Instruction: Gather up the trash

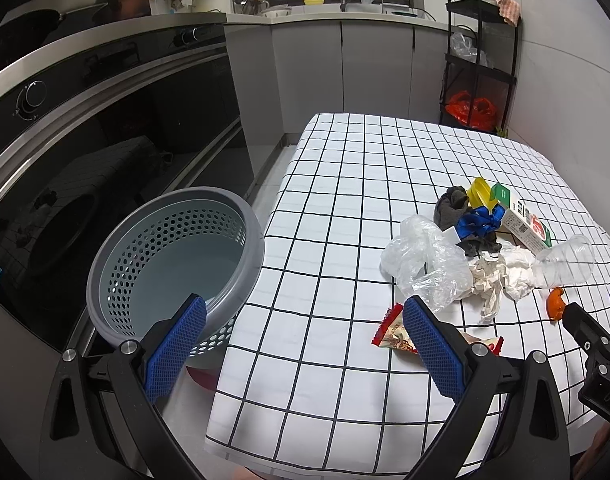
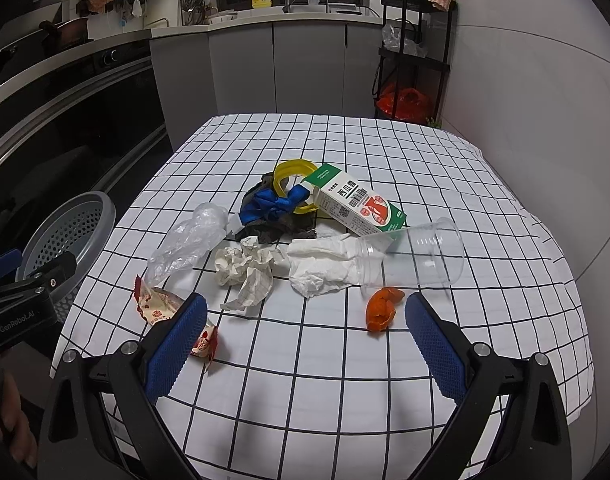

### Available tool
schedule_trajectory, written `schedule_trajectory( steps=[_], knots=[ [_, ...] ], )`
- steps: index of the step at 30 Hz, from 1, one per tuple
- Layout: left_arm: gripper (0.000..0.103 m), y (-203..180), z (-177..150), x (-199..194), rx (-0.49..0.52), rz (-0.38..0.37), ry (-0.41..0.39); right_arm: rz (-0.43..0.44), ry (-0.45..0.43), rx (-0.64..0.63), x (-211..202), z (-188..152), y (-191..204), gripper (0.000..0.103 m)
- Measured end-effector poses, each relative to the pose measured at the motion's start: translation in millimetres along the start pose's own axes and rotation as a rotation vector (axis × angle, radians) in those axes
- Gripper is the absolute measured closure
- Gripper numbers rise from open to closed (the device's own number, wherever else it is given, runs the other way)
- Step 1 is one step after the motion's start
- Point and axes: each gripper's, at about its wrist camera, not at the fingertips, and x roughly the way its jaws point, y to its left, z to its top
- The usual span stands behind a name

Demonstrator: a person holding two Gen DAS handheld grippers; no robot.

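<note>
Both hand-held grippers hang wide and empty: left hand-held gripper over the bench's near-left edge by the grey basket, right hand-held gripper just short of the trash pile.

Risks: clear plastic cup lies on its side, so a glancing pinch likely rolls or crushes it. Thin plastic bag and tissue may slip from the pads. Orange peel is small and easy to miss. The basket sits off the bench's left edge, so a short carry drops items on the floor.

The trash is clustered mid-bench on the checked cloth: crumpled paper, carton, blue ribbon, snack wrapper near-left.
</note>
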Motion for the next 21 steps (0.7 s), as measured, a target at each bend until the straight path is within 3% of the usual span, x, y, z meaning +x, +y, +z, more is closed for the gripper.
schedule_trajectory(
  steps=[12, 21],
  knots=[
    [0.006, 15.9, 4.4, 4.2, -0.002, -0.003, 0.002, 0.002, 0.001, -0.004, 0.2, 0.1, 0.4, 0.008],
    [0.006, 6.1, -0.5, 2.8, -0.001, 0.002, -0.001, 0.002, -0.003, -0.003, -0.3, -0.3, 0.2, 0.008]
  ],
)
